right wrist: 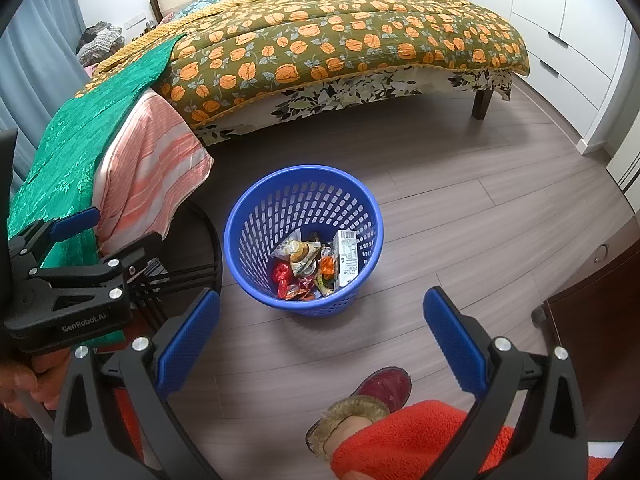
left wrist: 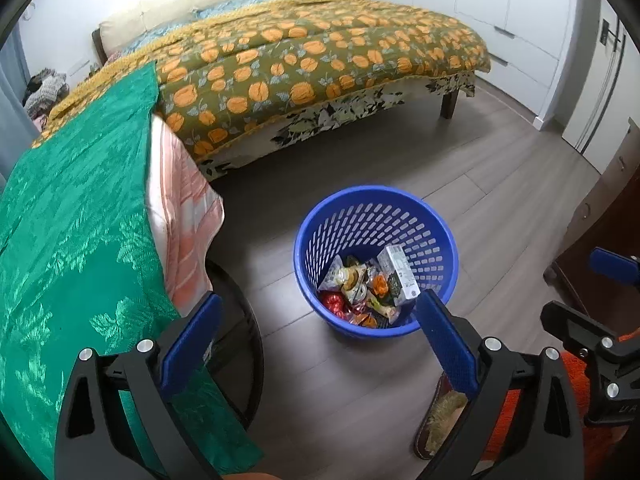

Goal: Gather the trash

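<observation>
Bedroom floor (right wrist: 440,208) | blue basket (right wrist: 240,248) holds wrappers | left tool (left wrist: 320,320) "GenRobot.AI", right tool (right wrist: 322,320): both spread, empty

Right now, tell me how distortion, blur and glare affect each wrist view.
Left wrist view: fisheye bends the bed edge and floorboards, corners go black, and the blue basket stays sharp. Right wrist view: same bending, slight softness on the floor near the basket, and bright window light washes out the white cabinets.
</observation>
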### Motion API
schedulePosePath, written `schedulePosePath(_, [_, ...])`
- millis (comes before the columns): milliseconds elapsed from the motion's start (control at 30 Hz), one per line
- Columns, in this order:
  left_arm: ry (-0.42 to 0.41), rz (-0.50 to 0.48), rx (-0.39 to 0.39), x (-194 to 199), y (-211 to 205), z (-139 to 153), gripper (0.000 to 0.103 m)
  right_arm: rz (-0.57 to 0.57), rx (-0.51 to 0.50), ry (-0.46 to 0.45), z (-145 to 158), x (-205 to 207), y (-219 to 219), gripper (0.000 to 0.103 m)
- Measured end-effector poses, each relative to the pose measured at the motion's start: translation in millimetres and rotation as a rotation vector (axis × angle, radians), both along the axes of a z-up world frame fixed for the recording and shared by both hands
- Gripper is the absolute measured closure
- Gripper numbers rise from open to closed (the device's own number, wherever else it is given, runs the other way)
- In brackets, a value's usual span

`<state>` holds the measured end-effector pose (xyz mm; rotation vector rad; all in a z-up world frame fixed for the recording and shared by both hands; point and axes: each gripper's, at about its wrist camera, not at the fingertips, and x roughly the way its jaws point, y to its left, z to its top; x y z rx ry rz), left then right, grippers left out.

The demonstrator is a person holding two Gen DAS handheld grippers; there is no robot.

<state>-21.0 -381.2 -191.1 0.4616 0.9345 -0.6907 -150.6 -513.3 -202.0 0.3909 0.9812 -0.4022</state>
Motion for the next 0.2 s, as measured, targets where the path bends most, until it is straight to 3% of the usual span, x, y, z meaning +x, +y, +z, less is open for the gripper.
schedulePosePath(200, [0.017, -0.003, 0.005, -0.3, -0.5, -0.7, 0.006, -0.001, 0.001, 0.0, 1.8, 0.6, -2.2, 0.005])
